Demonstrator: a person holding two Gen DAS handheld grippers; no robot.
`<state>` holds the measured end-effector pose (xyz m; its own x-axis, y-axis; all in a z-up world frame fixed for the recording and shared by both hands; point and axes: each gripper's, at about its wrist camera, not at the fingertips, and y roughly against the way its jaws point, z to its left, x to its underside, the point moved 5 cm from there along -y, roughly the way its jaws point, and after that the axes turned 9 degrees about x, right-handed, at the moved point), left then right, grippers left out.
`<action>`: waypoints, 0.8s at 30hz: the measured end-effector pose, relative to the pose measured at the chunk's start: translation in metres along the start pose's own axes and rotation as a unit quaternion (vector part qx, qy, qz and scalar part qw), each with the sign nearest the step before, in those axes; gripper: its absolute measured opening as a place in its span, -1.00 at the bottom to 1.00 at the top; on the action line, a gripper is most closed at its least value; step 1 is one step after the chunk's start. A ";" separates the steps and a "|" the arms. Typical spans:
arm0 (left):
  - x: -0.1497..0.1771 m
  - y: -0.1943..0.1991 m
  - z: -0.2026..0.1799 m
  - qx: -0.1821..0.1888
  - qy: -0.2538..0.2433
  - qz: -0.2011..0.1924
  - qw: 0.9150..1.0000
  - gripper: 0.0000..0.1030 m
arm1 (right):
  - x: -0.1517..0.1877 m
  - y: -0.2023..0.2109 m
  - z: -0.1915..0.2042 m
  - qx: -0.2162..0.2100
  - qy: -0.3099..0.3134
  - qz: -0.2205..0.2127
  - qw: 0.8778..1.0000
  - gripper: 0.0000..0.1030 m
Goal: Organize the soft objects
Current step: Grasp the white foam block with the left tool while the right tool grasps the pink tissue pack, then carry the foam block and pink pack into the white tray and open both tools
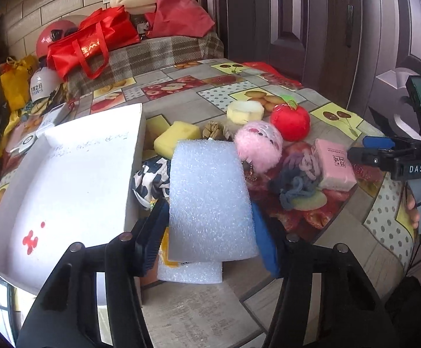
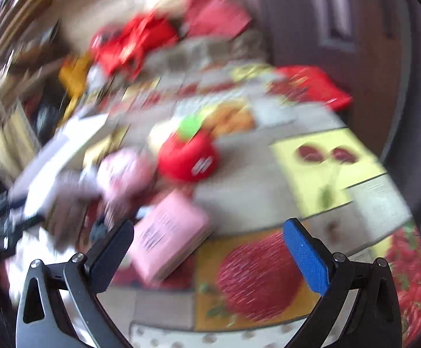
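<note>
Holding the foam [image 1: 210,197] by its long sides, my left gripper [image 1: 207,232] is clamped on it just right of the box [image 1: 74,174]; light and squashy, it needs only gentle pressure. My right gripper [image 2: 209,249] hangs apart, empty, above the bench [image 2: 256,156].

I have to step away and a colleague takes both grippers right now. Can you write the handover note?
Left gripper: shut on the white foam sheet, held beside the white box.
Right gripper: open, holding nothing, above the pink packet; that view is blurred.
Done: nothing visible in the box.
Left: foam sheet, yellow sponge, pink pompom, red apple plush, yarn bundle, pink packet, all on the table.
</note>
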<state>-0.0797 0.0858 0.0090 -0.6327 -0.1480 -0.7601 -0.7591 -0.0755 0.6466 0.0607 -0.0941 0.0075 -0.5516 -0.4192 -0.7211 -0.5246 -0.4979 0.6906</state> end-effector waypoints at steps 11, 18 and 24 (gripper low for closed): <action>-0.001 -0.001 -0.001 -0.006 -0.011 -0.006 1.000 0.09 | -0.009 -0.036 0.016 0.017 -0.067 0.073 0.995 0.90; 0.001 0.004 0.000 0.005 -0.017 -0.024 1.000 0.03 | -0.002 -0.031 0.028 0.016 -0.025 0.061 0.998 0.29; -0.007 0.027 0.004 0.010 -0.012 -0.090 0.996 0.03 | -0.007 -0.012 0.005 -0.021 -0.085 0.020 0.996 0.27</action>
<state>-0.0960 0.0884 0.0318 -0.4892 -0.1108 -0.8651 -0.8632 -0.0799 0.4984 0.0674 -0.0813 0.0052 -0.6757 -0.3059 -0.6706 -0.4740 -0.5164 0.7132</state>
